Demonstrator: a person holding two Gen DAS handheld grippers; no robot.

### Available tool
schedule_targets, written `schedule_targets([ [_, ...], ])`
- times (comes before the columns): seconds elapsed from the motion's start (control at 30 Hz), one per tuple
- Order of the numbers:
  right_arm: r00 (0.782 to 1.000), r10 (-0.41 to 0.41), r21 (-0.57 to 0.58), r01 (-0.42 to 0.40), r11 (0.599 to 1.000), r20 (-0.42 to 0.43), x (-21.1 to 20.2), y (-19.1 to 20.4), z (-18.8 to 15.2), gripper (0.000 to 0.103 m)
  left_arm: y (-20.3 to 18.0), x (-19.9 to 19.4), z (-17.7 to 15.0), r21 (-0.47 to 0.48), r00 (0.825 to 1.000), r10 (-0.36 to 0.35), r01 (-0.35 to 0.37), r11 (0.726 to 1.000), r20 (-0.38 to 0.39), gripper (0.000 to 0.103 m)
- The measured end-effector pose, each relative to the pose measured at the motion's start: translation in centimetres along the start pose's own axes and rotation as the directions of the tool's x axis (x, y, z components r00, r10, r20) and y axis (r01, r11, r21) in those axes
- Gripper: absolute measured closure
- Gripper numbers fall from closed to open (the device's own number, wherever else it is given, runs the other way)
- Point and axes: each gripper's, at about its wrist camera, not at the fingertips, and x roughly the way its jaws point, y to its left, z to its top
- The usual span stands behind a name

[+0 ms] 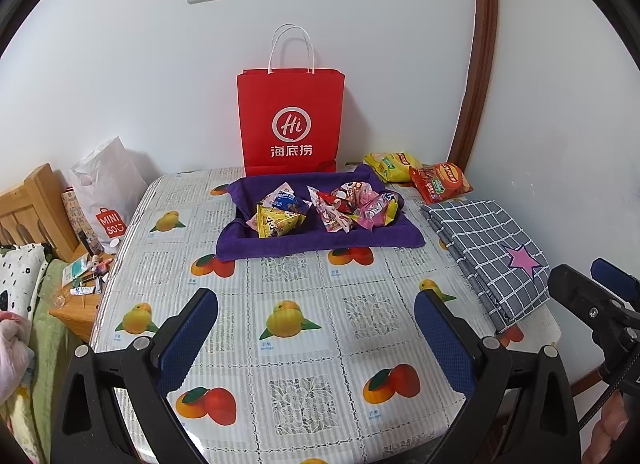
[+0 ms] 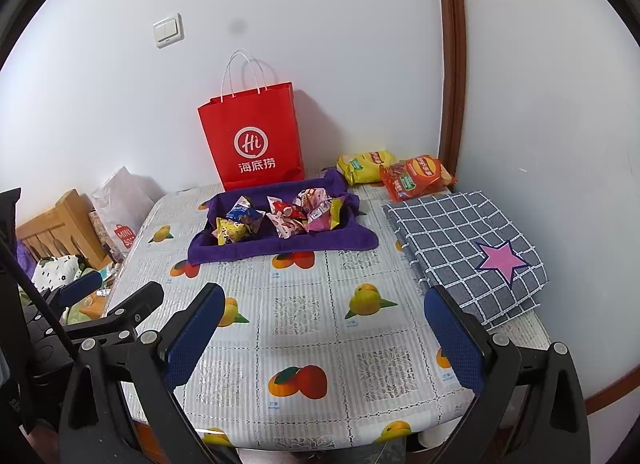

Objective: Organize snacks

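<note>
Both claws, left (image 1: pixel 316 328) and right (image 2: pixel 324 324), wide, empty, over worktop's near edge. Likely next: reach chip bags (image 2: pixel 416 178) at far right corner.

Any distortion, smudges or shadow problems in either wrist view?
Left wrist view: strong fisheye bend in the door frame; even light, sharp, red bag casting a soft shadow on the wall. Right wrist view: same bending; a faint dark smudge sits over the wall, possibly on the lens; snacks in the purple tray stay legible.

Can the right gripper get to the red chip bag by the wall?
Probably yes. The right gripper is open and empty, and the red chip bag lies uncovered behind the checked cloth, which it could likely pass over.
</note>
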Motion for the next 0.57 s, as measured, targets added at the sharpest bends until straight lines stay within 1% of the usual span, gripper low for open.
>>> schedule_targets([
  [0.57,1.0,0.008,-0.006,-0.008,1.0,0.01,-0.03,0.48,0.22,0.004,0.44,0.49,0.58,0.008,1.0,0.004,-0.004,1.0,0.005,0.003],
])
